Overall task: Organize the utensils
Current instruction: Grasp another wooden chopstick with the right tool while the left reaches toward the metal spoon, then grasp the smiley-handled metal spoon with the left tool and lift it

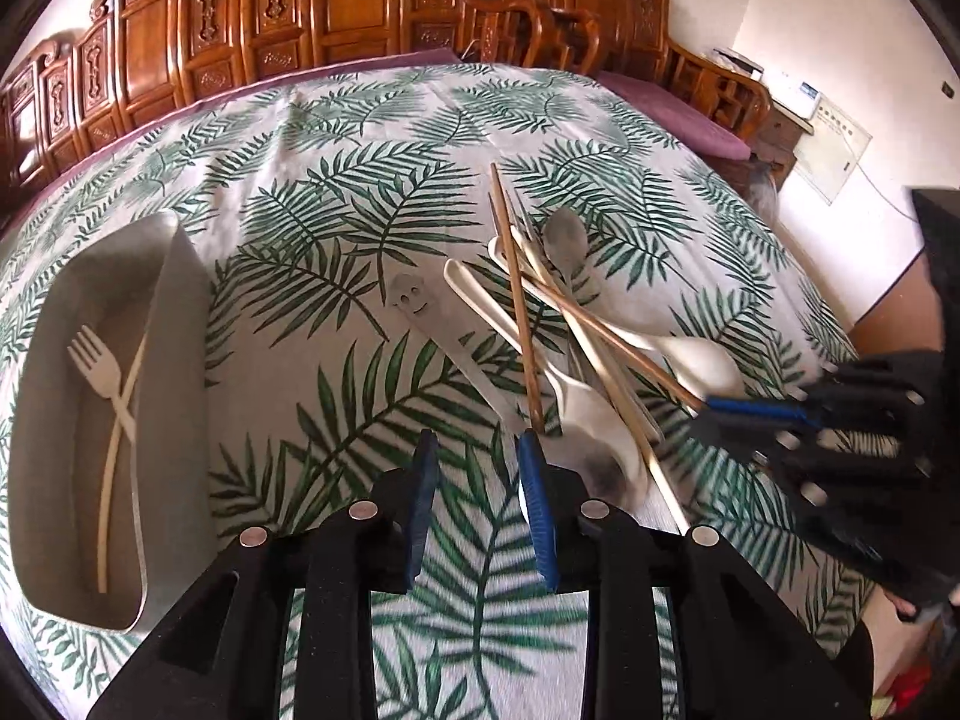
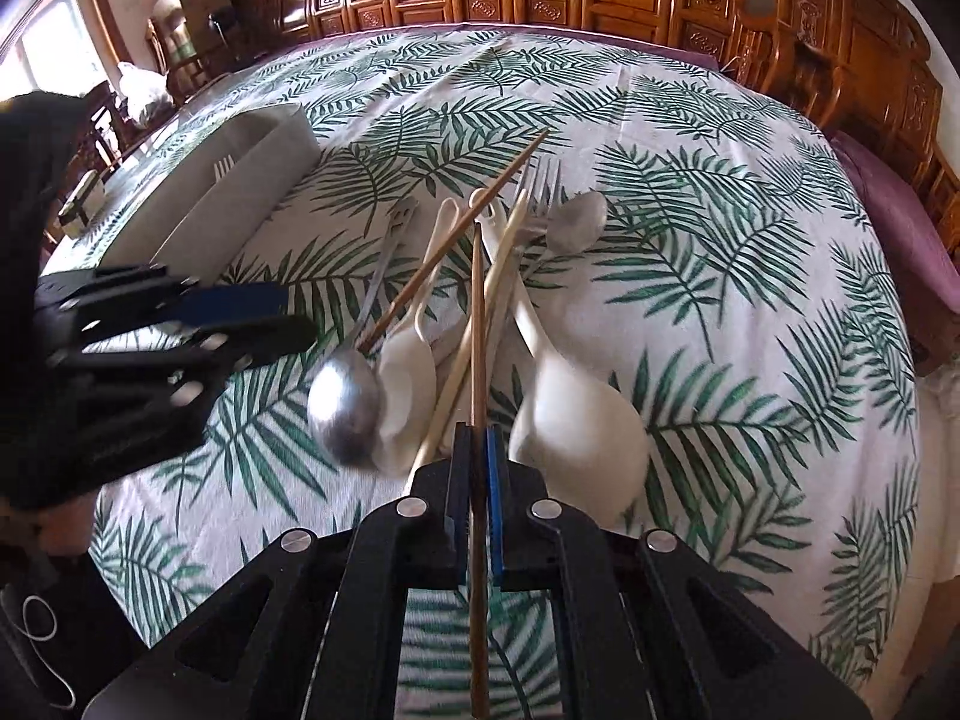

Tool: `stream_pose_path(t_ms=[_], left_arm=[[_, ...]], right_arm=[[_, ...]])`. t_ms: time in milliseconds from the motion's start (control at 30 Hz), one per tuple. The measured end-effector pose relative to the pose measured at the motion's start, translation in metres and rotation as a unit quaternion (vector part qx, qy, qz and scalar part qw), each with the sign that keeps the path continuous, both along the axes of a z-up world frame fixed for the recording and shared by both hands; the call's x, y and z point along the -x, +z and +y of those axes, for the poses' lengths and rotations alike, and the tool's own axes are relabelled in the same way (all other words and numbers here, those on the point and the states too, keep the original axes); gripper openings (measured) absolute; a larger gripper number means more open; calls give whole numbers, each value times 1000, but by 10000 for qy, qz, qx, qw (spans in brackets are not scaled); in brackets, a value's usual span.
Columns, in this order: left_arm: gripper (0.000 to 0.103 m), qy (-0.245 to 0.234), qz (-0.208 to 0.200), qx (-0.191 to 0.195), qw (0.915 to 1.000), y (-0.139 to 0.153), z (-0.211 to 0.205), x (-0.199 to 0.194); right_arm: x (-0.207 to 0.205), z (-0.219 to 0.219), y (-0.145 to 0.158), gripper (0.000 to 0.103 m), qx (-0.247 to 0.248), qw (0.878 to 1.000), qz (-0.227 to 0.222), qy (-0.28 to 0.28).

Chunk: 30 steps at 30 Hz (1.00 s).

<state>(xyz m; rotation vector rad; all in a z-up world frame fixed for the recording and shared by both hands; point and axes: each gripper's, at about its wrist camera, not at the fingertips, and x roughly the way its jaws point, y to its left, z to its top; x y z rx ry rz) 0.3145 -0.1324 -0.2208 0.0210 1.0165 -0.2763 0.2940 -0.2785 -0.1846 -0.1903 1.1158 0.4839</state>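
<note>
Grey tray (image 1: 174, 276) lay at left on the leaf-print tablecloth (image 1: 336, 192) — a white plastic fork (image 1: 96, 366) and a thin stick lay crossed inside it. Left gripper (image 1: 477, 450) stood partly open, nothing between its fingers, just beside the utensil pile (image 1: 570, 330). Right gripper (image 2: 478, 438) — clamped shut on a brown chopstick (image 2: 477, 312) at the pile's near edge.
</note>
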Motion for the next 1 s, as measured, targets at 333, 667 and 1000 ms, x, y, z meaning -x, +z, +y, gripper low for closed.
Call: stream_pose_path(t_ms=[333,667,1000], left_arm=[[26,248,208,199,9993,-9,-4,-25],[27,200,356,-92,9991,-11,-14,-24],[26,201,543,-351,9977,-14,-18,-25]], right_arm=[[2,-17,0,6,-47,9998,2,-188],[2,-15,-5,6,62,9998,11,-176],[1,-17,-10,6,88,9997,43,-219]])
